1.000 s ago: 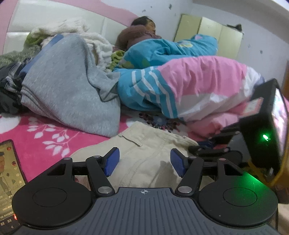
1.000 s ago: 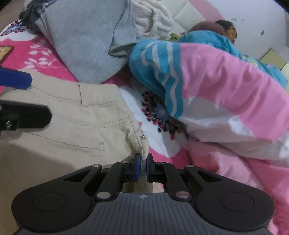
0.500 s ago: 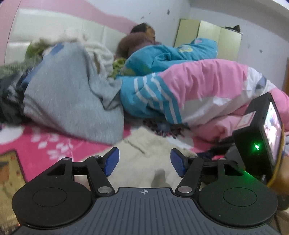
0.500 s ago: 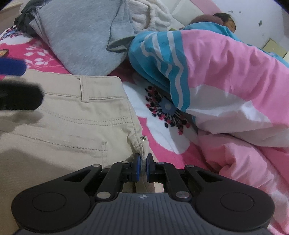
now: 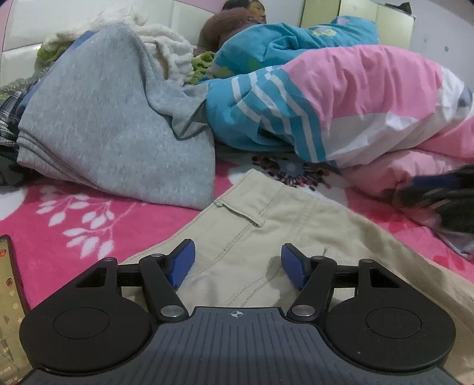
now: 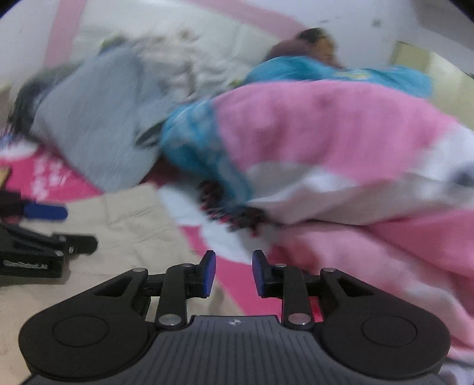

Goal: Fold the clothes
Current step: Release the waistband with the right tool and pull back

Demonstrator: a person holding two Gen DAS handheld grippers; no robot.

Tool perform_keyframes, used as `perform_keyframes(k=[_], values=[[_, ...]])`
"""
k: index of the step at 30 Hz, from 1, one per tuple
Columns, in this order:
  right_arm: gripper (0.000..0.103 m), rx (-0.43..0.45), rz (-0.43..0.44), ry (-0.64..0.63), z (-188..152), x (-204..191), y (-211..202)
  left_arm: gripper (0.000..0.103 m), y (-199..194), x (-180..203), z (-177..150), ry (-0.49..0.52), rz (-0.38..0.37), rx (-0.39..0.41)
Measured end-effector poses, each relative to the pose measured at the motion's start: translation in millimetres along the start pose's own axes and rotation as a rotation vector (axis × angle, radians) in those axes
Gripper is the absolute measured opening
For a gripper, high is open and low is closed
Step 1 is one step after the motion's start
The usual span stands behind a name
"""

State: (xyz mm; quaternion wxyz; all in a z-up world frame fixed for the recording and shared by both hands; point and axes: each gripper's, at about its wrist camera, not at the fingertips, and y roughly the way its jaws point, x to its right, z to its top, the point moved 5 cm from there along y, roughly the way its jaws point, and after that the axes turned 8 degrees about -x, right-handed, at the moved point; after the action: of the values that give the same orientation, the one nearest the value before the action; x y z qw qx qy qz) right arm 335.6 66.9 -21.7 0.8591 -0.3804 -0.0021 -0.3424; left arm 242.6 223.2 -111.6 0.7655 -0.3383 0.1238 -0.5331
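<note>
Left gripper (image 5: 238, 264) held wide over beige cotton trousers (image 5: 296, 225), spread flat on the pink floral bed (image 5: 74, 213), nothing gripped. Right gripper (image 6: 234, 274) fingers just parted; trouser corner pinched earlier now released.

Home bedroom; bed with pink floral sheet (image 5: 74, 213); pink-blue-white quilt (image 5: 355, 97) bunched up, a person (image 5: 234, 17) lying under it by the padded headboard (image 5: 26, 26); heaped clothes incl. grey sweatshirt (image 5: 112, 124); pale yellow wardrobe (image 5: 355, 11) behind.
</note>
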Motion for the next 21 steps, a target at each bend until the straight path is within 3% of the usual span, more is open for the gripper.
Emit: perform_keyframes(k=[4,7,16,21], values=[[0.028,0.026,0.043,0.162,-21,47,-41,0.065,3,-2,3,-0.001,0.014,-0.007],[0.028,-0.029,0.108,0.235,-49,64,-53,0.065,4,-2,5,-0.004,0.033,-0.007],[0.032,-0.22,0.304,0.313,-113,55,-39,0.065,11,-3,8,-0.008,0.081,-0.006],[0.032,-0.28,0.292,0.344,-130,58,-34,0.065,12,-2,8,0.001,0.091,-0.005]])
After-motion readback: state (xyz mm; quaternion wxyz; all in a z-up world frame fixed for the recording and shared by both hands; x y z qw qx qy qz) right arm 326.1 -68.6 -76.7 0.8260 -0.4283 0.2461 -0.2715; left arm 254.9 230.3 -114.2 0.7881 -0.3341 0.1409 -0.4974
